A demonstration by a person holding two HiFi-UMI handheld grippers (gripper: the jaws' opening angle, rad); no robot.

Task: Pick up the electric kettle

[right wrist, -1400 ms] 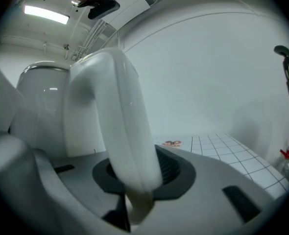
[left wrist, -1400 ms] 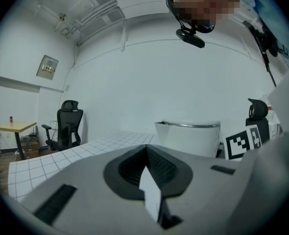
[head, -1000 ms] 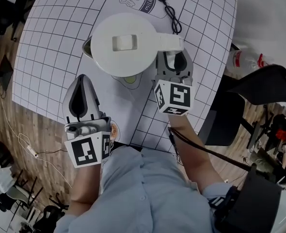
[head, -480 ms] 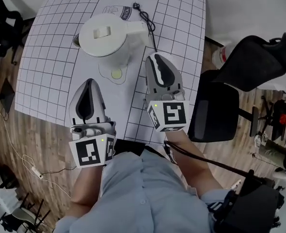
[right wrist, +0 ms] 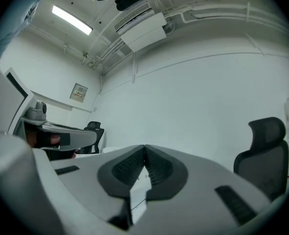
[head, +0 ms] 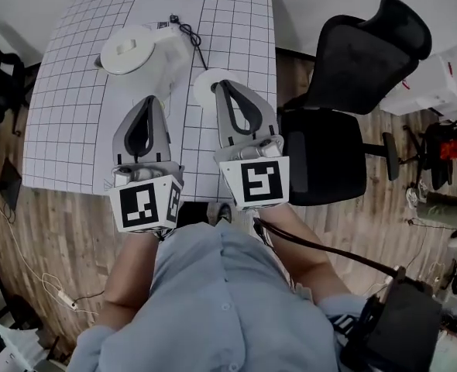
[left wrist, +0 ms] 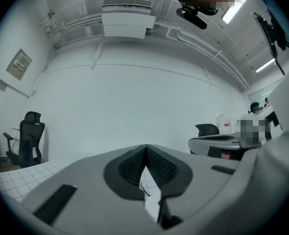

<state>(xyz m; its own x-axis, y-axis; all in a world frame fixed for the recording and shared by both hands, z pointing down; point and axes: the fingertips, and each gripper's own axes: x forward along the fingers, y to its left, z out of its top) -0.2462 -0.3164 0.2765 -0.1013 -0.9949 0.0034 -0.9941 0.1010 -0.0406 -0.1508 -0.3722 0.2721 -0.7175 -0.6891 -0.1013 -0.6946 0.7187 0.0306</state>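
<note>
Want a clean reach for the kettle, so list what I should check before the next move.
1. Electric kettle stands on the table, lid on top: ok.
2. Left gripper holds nothing: ok. Its jaws are together.
3. Right gripper ready to grasp: not ok. Its jaws are together and empty, so open them first.
4. Grippers near the kettle: not ok. Both hang short of it, at the table's near edge.
5. Cord clear of the grasp: not ok. It lies right beside the kettle on the right gripper's side. Whether it is attached, cannot tell.
6. Office chair clear of the arms: ok. It stands beside the table.
</note>
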